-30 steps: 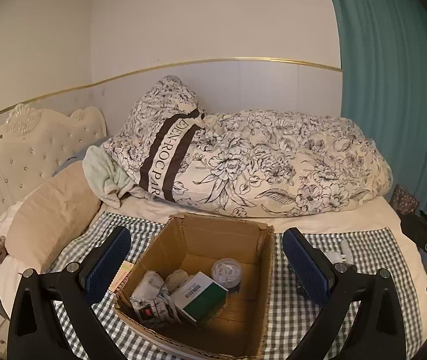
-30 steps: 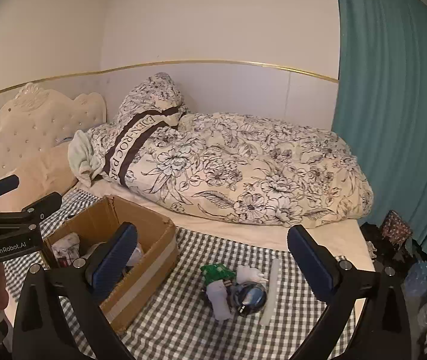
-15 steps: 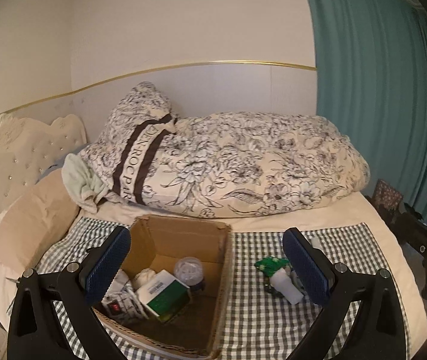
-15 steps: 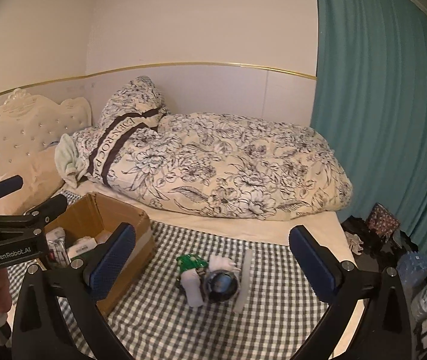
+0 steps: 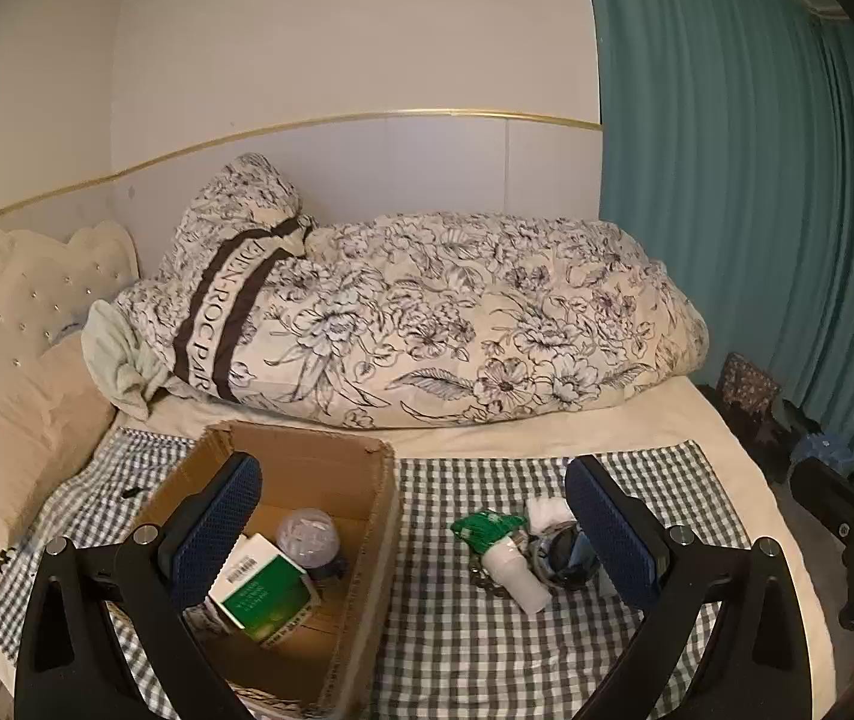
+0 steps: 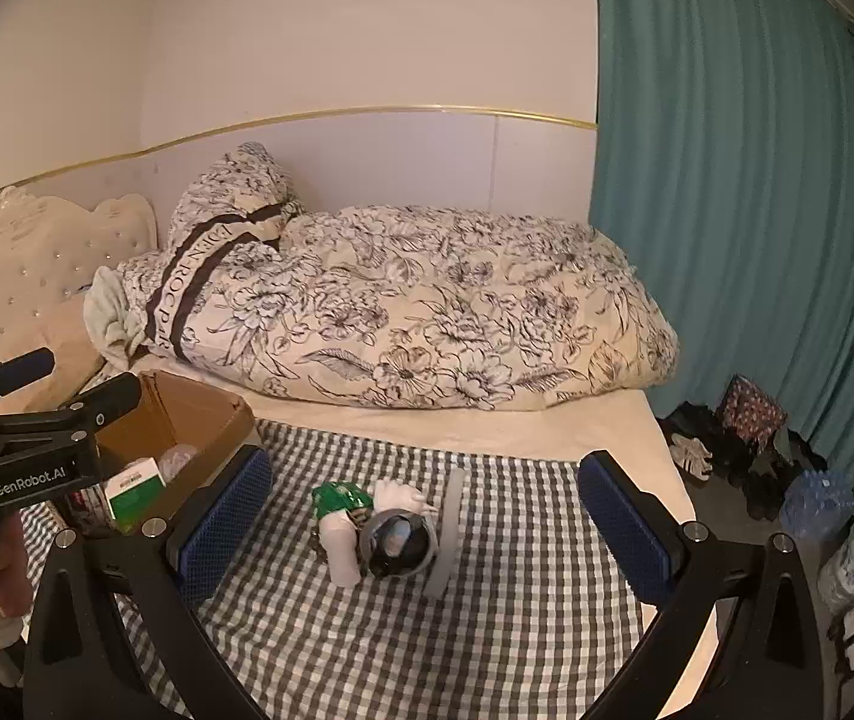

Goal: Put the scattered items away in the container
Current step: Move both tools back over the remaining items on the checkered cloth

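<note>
Left wrist view has swung right since 1.0 s ago: the box point(image 5: 330, 516) slid from frame centre to lower left, and the pile point(image 5: 523, 546) on the checked cloth point(image 5: 457, 630), barely seen then, now sits between the open left gripper point(image 5: 414, 534) fingers. Curtain point(image 5: 727, 180) fills more of the right side. Right wrist view shifted too: the pile point(image 6: 390, 528) moved up toward frame centre, the box point(image 6: 186, 420) sits further left, partly behind the left gripper point(image 6: 36, 420). Nothing itself relocated.
</note>
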A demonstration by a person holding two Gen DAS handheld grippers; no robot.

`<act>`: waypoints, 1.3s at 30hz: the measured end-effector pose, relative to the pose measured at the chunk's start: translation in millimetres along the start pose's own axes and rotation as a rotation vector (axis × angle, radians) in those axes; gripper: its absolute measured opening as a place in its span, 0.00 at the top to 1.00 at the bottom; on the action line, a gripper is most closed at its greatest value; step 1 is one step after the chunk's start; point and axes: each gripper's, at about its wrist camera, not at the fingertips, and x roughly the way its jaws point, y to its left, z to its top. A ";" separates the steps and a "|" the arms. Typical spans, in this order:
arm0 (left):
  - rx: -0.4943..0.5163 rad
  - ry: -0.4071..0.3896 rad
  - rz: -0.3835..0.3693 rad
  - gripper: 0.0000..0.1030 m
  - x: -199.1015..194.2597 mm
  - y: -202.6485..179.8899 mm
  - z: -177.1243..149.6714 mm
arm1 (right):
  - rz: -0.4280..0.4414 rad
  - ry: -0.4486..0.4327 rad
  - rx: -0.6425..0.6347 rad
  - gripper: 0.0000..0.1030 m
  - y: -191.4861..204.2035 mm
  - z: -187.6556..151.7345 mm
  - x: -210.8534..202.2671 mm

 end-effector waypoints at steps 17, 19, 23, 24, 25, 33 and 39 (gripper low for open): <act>0.060 0.106 0.008 0.00 60.4 -25.5 -37.8 | 0.036 0.092 0.041 0.11 -15.6 -32.5 54.7; 0.073 0.107 0.004 0.00 67.4 -30.1 -45.2 | 0.036 0.110 0.042 0.14 -16.7 -36.2 63.4; 0.091 0.111 0.007 0.00 79.7 -39.8 -56.3 | 0.033 0.146 0.049 0.20 -19.5 -45.5 81.6; 0.085 0.107 0.015 0.00 81.9 -41.3 -58.9 | 0.033 0.152 0.051 0.20 -19.9 -47.6 85.5; 0.076 0.101 0.008 0.00 84.5 -43.1 -62.9 | 0.034 0.160 0.052 0.20 -20.0 -50.3 89.6; 0.093 0.101 -0.055 0.00 106.7 -57.1 -81.7 | 0.032 0.222 0.053 0.25 -21.3 -66.9 124.2; 0.097 0.175 -0.097 0.00 135.8 -65.7 -98.3 | 0.035 0.269 0.056 0.32 -22.7 -79.8 150.9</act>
